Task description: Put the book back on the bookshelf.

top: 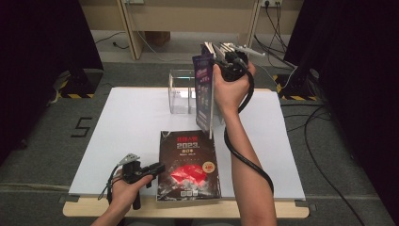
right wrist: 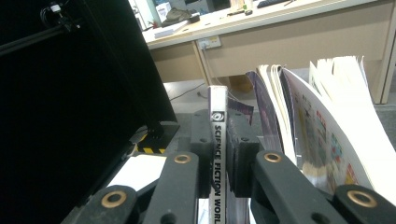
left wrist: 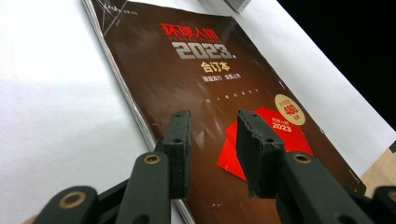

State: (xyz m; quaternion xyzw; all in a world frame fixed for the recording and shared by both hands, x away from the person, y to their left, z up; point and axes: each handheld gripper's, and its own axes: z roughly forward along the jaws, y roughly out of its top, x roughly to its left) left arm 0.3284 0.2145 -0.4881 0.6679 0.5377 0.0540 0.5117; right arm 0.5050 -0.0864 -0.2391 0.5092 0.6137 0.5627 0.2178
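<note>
A dark book (top: pixel 188 165) with a red emblem and "2023" on its cover lies flat near the front of the white board (top: pixel 131 122). My left gripper (top: pixel 158 168) rests at the book's left edge, low over the cover. Its jaws (left wrist: pixel 212 135) stand open above the book (left wrist: pixel 210 84) with nothing between them. My right gripper (top: pixel 225 57) is raised above the back of the board, shut on the spine of a purple magazine (top: pixel 203 92) that hangs upright. The spine (right wrist: pixel 217 100) sits between the pads of that gripper (right wrist: pixel 218 156), and loose pages (right wrist: pixel 336 116) fan out to the right.
A clear acrylic holder (top: pixel 181 92) stands at the back centre of the board, just left of the hanging magazine. The wooden table edge (top: pixel 188 209) runs along the front. Black curtains flank both sides, and cables (top: pixel 324 155) lie on the floor at right.
</note>
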